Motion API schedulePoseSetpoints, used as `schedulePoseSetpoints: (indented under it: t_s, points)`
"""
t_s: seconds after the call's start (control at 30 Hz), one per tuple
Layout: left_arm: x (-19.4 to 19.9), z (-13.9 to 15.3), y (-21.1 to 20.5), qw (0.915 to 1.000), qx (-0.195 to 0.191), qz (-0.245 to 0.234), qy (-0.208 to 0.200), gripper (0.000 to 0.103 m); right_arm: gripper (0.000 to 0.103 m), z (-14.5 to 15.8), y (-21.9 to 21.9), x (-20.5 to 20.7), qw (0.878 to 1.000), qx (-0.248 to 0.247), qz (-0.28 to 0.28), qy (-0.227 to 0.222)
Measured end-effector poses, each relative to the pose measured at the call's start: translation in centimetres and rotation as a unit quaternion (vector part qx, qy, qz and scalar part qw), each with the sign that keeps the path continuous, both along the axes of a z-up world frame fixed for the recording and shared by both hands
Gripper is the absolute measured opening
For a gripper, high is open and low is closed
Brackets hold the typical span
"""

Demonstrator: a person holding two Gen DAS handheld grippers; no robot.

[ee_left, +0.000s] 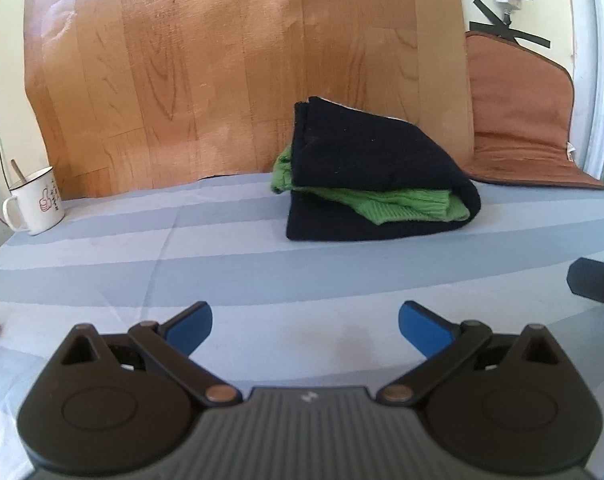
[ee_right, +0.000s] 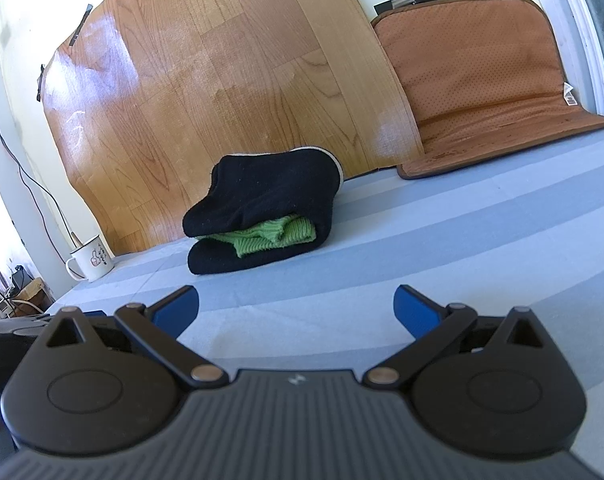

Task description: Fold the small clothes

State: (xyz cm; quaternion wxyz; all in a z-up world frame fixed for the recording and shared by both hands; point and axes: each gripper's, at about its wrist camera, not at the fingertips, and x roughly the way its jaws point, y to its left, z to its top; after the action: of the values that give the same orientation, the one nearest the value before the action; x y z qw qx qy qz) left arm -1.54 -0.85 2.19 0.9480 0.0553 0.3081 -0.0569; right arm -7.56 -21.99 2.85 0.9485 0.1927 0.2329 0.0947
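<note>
Left wrist view: we hold the left gripper [ee_left: 305,326] and right gripper [ee_right: 296,309] released, low over the striped surface [ee_left: 222,276], well short of the folded black garment [ee_left: 371,172], its green inner layer [ee_left: 385,204] mostly hidden.

I'm in a lived-in home room: beyond my jaws a striped bedsheet [ee_left: 102,264], enamel mug [ee_left: 36,202], seat cushion [ee_right: 481,80], taped-up wood-look vinyl [ee_left: 222,60].

Left gripper [ee_left: 305,322] and right gripper [ee_right: 296,307], black bodies, ribbed grey middle, blue pads [ee_left: 192,326], round copper-coloured pins [ee_left: 220,393]
</note>
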Motion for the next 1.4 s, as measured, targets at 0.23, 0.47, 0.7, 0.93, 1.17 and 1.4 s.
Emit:
schedulePoseSetpoints:
  t_s: [0.23, 0.47, 0.7, 0.93, 1.17, 1.4]
  points:
    - [0.2, -0.2, -0.1, 0.9997, 0.018, 0.011, 0.012, 0.103, 0.103, 0.0, -0.1, 0.0, 1.000, 0.000, 0.001, 0.000]
    - [0.0, -0.3, -0.5, 0.9979, 0.054, 0.036, 0.002, 0.103, 0.103, 0.0, -0.1, 0.0, 1.000, 0.000, 0.001, 0.000]
    - [0.5, -0.5, -0.1, 0.9978, 0.048, 0.040, 0.019, 0.103, 0.103, 0.0, 0.0, 0.0, 1.000, 0.000, 0.000, 0.000]
    - [0.9, -0.9, 0.0, 0.9972, 0.048, 0.040, 0.042, 0.103, 0.103, 0.1, 0.0, 0.0, 1.000, 0.000, 0.000, 0.001]
    - [1.1, -1.1, 0.0, 0.9967, 0.048, 0.037, 0.054, 0.103, 0.103, 0.1, 0.1, 0.0, 1.000, 0.000, 0.000, 0.001]
    - [1.1, -1.2, 0.0, 0.9965, 0.048, 0.037, 0.057, 0.103, 0.103, -0.2, 0.2, -0.2, 1.000, 0.000, 0.002, 0.005]
